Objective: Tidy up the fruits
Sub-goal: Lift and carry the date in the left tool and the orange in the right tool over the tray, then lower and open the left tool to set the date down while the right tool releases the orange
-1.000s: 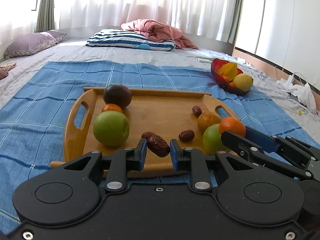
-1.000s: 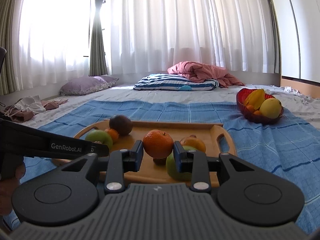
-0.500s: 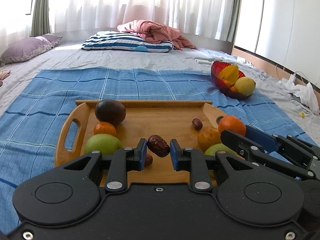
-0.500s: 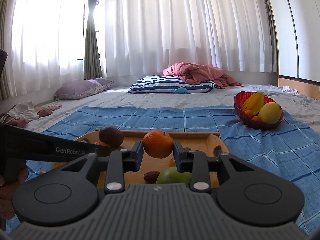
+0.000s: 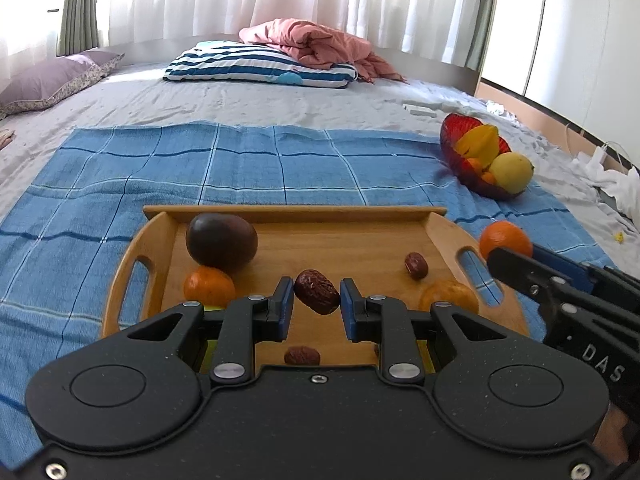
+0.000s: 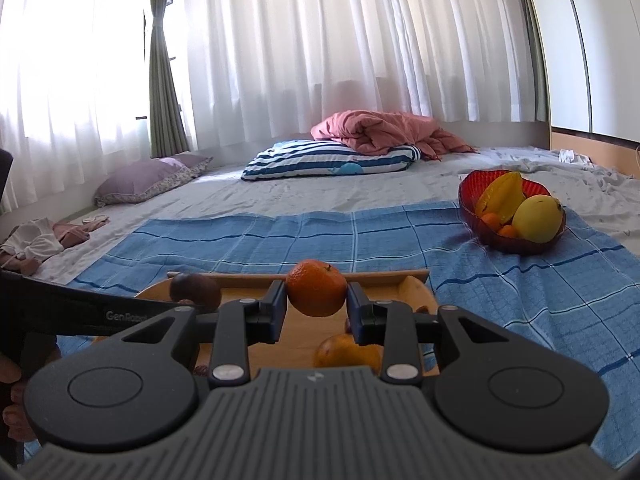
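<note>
Above the wooden tray (image 5: 160,240), we pinch a light, wrinkled date (image 5: 317,291) across its middle in our left gripper (image 5: 314,304), a firm, smooth-skinned mandarin (image 6: 316,288) clamped in our right gripper (image 6: 316,306).

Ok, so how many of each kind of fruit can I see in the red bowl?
In the red bowl, counting only what shows:
star fruit: 1
big yellow fruit: 1
small oranges: 2
Total: 4
</note>
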